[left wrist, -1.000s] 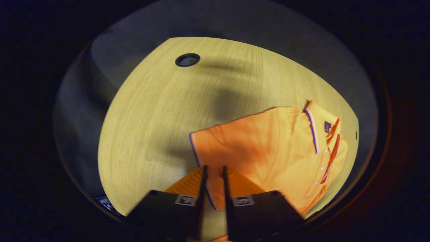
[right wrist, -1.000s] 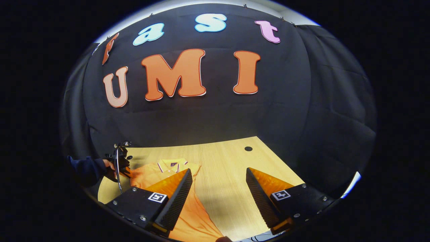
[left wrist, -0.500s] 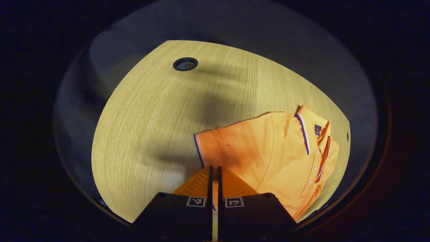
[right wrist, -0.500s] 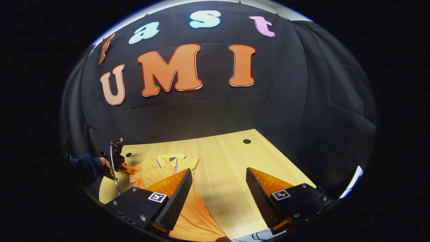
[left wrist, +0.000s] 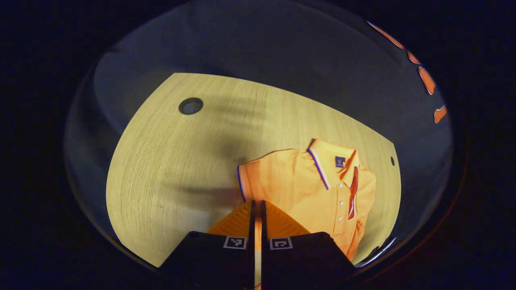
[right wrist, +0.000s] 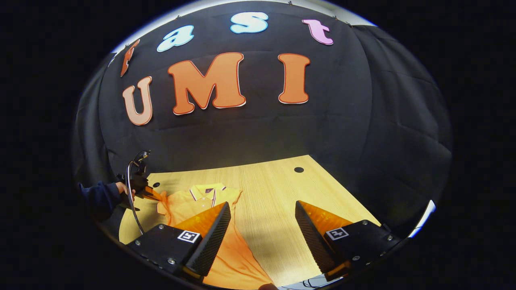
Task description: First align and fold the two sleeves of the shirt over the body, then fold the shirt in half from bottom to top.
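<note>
Shirt (left wrist: 318, 189) lies on the table (left wrist: 181, 161), collar toward the wall; from the left gripper (left wrist: 258, 209), pinched shut on the sleeve (left wrist: 248, 181), the body runs toward 2 o'clock. The right gripper (right wrist: 262, 225) hangs open, shirt at its 10 o'clock, and its view shows the left gripper (right wrist: 151, 194) lifting that sleeve.

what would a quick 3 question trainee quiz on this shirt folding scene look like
1. True or false: the right gripper is open above the light wooden table.
2. What does the left gripper pinch? A) the collar B) a sleeve of the orange polo shirt C) nothing
3. Fill in: the shirt's collar points toward the black cloth ____.

Key: 1 true; 2 B; 3 wall
</note>
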A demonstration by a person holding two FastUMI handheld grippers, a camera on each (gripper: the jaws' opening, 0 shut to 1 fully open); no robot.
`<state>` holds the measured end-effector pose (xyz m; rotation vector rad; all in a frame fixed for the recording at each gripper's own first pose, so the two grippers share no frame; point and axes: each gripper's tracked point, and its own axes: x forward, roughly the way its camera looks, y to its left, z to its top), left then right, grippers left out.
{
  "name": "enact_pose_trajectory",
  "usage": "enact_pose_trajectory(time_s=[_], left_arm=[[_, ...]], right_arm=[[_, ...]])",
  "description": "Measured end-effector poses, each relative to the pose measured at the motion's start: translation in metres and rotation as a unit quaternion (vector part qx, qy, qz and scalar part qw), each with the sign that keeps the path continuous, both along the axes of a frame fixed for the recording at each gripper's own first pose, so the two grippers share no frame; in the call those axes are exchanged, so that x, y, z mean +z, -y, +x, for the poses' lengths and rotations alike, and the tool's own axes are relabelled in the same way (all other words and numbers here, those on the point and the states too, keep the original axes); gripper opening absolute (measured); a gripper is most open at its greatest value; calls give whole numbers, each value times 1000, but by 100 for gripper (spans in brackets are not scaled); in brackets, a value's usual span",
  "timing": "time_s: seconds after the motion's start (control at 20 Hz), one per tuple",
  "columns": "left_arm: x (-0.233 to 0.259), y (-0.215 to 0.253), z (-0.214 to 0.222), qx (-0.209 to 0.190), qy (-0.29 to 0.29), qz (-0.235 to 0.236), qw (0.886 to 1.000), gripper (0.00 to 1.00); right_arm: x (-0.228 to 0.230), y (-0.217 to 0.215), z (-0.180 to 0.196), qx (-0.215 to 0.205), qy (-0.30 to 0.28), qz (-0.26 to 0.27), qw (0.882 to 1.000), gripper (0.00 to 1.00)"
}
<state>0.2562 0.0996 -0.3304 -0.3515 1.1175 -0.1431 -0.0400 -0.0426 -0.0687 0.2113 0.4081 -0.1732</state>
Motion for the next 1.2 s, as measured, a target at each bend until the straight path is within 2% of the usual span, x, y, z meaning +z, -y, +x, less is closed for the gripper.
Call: enact_pose_trajectory(time_s=[0.4,0.65,0.75,0.8,0.9,1.05,1.2], left_arm=[[28,89,19,-75,29,-31,996,6],[23,141,16,-135,25,-20,990,7],[33,167,12,-153,30,-53,986,10],[35,177,6,-158,26,-68,985,14],[39,183,0,-160,33,-81,983,45],[49,162,-8,-169,80,-34,982,93],[86,139,-31,-148,138,-5,979,96]], right_arm=[[-4,8,-10,-16,-4,6,1000,98],[-12,10,-13,-22,-15,7,1000,97],[-14,9,-14,-23,-19,6,1000,98],[-15,7,-16,-24,-22,5,999,98],[-18,4,-15,-24,-27,3,999,98],[-20,-3,-16,-16,-27,-4,1000,97],[-15,-18,-9,14,-8,-6,1000,98]])
